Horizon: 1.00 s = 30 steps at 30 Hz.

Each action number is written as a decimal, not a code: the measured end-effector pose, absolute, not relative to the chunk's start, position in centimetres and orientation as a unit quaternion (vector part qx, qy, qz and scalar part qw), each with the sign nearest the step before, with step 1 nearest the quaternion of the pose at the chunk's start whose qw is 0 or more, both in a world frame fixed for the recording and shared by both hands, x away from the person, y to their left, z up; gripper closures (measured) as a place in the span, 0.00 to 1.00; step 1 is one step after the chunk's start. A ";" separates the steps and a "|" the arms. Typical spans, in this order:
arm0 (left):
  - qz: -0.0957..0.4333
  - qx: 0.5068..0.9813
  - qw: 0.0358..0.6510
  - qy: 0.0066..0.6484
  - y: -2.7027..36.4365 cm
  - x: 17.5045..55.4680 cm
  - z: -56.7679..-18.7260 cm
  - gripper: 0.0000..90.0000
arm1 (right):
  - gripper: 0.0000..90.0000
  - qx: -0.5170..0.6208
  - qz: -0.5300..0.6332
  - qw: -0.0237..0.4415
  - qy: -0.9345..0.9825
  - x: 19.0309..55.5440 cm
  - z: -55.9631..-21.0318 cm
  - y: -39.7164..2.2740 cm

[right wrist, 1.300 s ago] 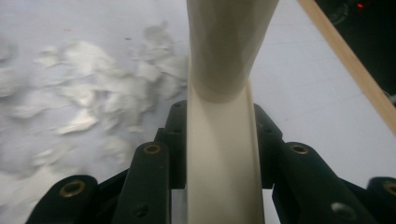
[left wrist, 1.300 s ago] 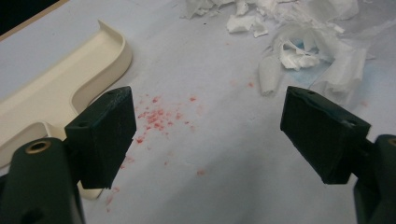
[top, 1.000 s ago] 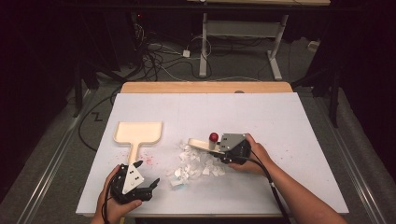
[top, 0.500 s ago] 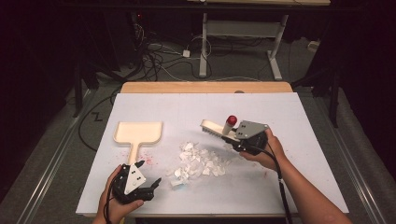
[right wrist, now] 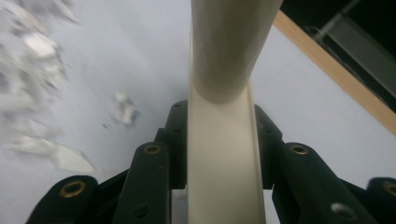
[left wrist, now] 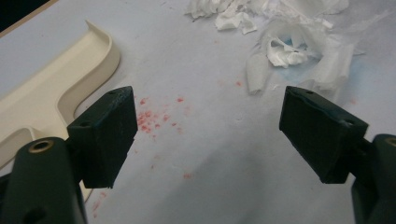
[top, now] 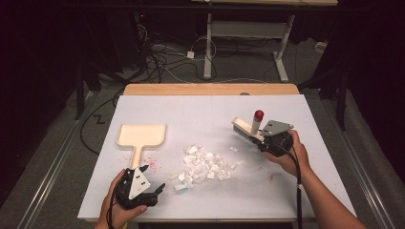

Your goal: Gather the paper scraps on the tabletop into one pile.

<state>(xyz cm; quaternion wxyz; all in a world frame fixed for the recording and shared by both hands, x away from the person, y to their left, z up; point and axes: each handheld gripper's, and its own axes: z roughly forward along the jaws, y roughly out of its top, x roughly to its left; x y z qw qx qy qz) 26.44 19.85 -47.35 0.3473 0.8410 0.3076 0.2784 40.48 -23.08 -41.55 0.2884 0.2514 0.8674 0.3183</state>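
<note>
A cream hand brush (top: 248,128) with a red-tipped handle is held over the right part of the table, and my right gripper (top: 267,140) is shut on its back end. In the right gripper view the cream brush body (right wrist: 224,154) runs up between the jaws. A heap of white paper scraps (top: 204,164) lies mid-table, left of the brush. A cream dustpan (top: 141,137) lies flat at the left. My left gripper (top: 155,191) rests open near the front edge, just below the dustpan's handle; its pads (left wrist: 105,133) stand wide apart over bare table.
The white table top (top: 191,109) has a wooden strip (top: 210,89) along its far edge. Small red specks (left wrist: 149,122) dot the surface beside the dustpan (left wrist: 51,88). A stray scrap (top: 233,149) lies near the brush. Cables and table legs sit on the floor beyond.
My right gripper has carried the brush to the right and away from the paper heap, lifting it a little. The left gripper has stayed put.
</note>
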 end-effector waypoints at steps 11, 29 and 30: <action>0.278 0.841 0.347 0.306 19.9 26.5 -47.3 0.20 | 0.75 0.264 0.282 0.286 0.877 39.2 -42.7 -21.7; 0.278 0.842 0.347 0.304 20.1 26.5 -47.2 0.20 | 0.75 0.193 0.347 0.223 0.890 34.7 -42.3 -15.0; 0.278 0.843 0.347 0.304 20.1 26.5 -47.2 0.20 | 0.75 0.194 0.351 0.225 0.888 34.6 -42.0 -15.1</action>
